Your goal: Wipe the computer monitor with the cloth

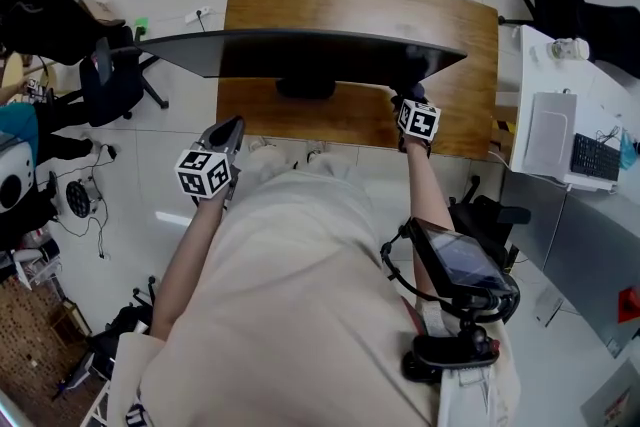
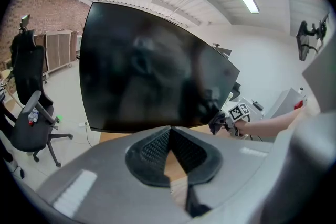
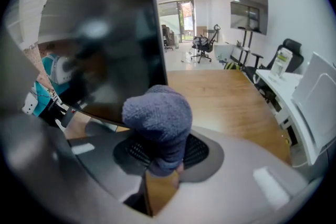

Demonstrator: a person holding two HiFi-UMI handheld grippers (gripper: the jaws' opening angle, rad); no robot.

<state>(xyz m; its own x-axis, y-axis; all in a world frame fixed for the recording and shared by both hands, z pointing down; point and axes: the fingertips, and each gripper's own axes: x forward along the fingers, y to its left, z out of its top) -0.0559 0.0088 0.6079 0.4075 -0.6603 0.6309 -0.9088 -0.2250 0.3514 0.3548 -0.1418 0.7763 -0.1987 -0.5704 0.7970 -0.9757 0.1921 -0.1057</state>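
Observation:
Seen from above, the wide curved black monitor (image 1: 300, 50) stands on a wooden desk (image 1: 455, 35). My right gripper (image 1: 408, 99) is shut on a grey-blue cloth (image 3: 157, 115) and holds it against the screen (image 3: 105, 34) near its lower right corner. The bunched cloth sticks out past the jaws. My left gripper (image 1: 226, 132) hangs in front of the desk's near left edge, off the screen (image 2: 152, 71), its ribbed pads (image 2: 157, 147) closed tip to tip on nothing. The left gripper view also catches the right gripper (image 2: 219, 122) at the screen's corner.
A black office chair (image 1: 115, 80) stands left of the desk. At the right is a white desk (image 1: 600, 105) with a keyboard (image 1: 597, 155) and a bottle (image 1: 570, 48). More chairs (image 1: 575, 10) stand at the back right. The monitor's stand (image 1: 305, 88) sits mid-desk.

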